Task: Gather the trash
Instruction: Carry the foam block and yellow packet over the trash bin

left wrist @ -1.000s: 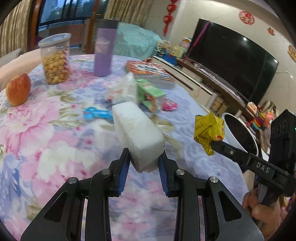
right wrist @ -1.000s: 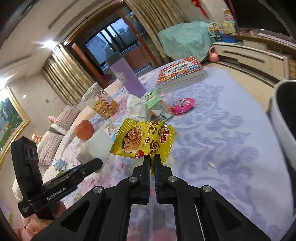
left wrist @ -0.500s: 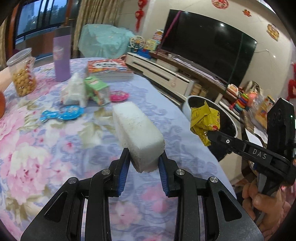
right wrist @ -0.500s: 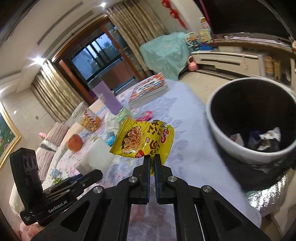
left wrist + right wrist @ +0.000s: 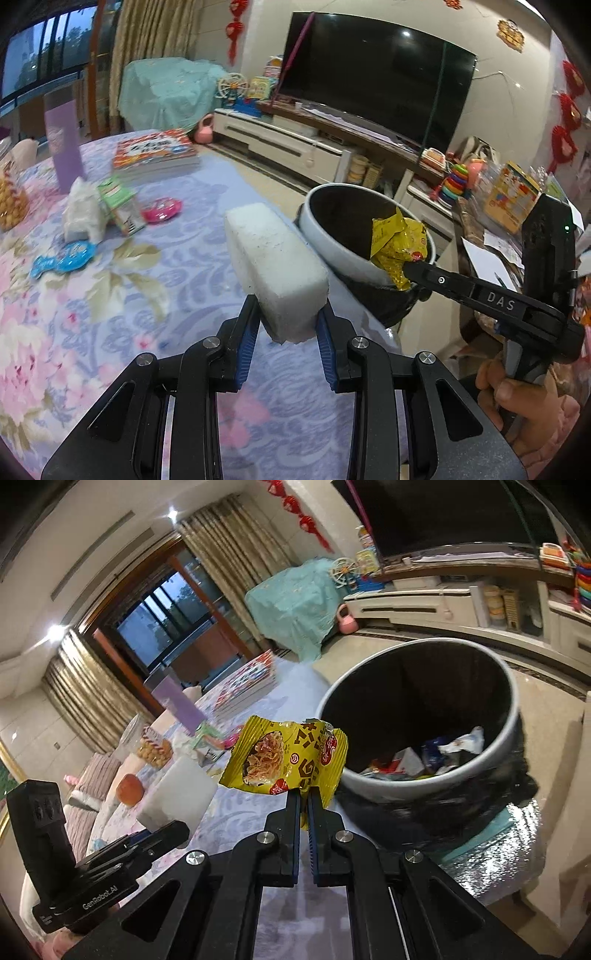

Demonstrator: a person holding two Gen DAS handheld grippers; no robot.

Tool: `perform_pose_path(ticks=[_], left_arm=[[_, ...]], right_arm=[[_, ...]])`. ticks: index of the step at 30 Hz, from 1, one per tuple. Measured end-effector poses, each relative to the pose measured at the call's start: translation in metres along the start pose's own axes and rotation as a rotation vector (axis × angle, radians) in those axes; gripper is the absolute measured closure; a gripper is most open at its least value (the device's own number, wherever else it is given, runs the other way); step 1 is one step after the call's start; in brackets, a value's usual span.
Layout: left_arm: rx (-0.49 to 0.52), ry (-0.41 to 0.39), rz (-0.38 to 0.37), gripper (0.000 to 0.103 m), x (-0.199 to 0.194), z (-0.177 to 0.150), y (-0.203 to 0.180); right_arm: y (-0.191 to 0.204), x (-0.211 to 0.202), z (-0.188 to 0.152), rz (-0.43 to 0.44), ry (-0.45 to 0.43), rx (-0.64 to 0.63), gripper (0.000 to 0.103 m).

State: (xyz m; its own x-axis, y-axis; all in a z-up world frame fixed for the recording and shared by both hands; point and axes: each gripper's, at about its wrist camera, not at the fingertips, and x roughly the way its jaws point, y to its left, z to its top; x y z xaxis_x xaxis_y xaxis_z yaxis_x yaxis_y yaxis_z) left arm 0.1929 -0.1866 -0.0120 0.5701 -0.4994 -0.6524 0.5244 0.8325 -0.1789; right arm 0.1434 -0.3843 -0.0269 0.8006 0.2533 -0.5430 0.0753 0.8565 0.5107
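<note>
Right, left gripper (image 5: 287,325) pinches the foam block (image 5: 275,266) by its near end, stiff and light over the table (image 5: 110,295), while right gripper (image 5: 303,805) clamps the crinkly, near-weightless wrapper's (image 5: 286,758) bottom edge beside the bin (image 5: 417,716).

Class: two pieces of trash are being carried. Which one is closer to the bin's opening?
The yellow snack wrapper, pinched by the right gripper, reaches the bin; the white foam block hangs over the table.

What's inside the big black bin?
The bin holds crumpled wrappers and scraps, white, blue and red, at the bottom. Its near wall hides the rest of the bottom, so anything there cannot be seen.
</note>
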Motion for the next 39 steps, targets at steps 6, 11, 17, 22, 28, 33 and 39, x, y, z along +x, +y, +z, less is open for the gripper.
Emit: perform_pose_path(ticks=[6,11,17,22,28,33,39], left_arm=[[0.045,-0.003,-0.026,0.074,0.009,0.012,-0.025],[0.085,0.003,-0.046,0.074,0.022,0.021,-0.046],[0.12,0.014,-0.061,0.074,0.037,0.029,-0.066],[0.14,0.021,-0.063,0.074,0.048,0.036,-0.075],[0.152,0.034,-0.064,0.074,0.063,0.043,-0.081],[0.162,0.05,-0.063,0.074,0.076,0.047,-0.087],[0.172,0.067,-0.058,0.074,0.088,0.05,-0.091]], right_arm=[[-0.02,-0.011,0.008,-0.021,-0.027,0.021,0.099],[-0.03,-0.018,0.019,-0.039,-0.049,0.028,0.099],[-0.047,-0.021,0.03,-0.056,-0.06,0.048,0.099],[-0.054,-0.02,0.036,-0.07,-0.061,0.059,0.099],[-0.062,-0.016,0.046,-0.087,-0.046,0.067,0.099],[-0.066,-0.011,0.048,-0.104,-0.03,0.079,0.099],[-0.07,-0.005,0.056,-0.118,-0.011,0.08,0.098]])
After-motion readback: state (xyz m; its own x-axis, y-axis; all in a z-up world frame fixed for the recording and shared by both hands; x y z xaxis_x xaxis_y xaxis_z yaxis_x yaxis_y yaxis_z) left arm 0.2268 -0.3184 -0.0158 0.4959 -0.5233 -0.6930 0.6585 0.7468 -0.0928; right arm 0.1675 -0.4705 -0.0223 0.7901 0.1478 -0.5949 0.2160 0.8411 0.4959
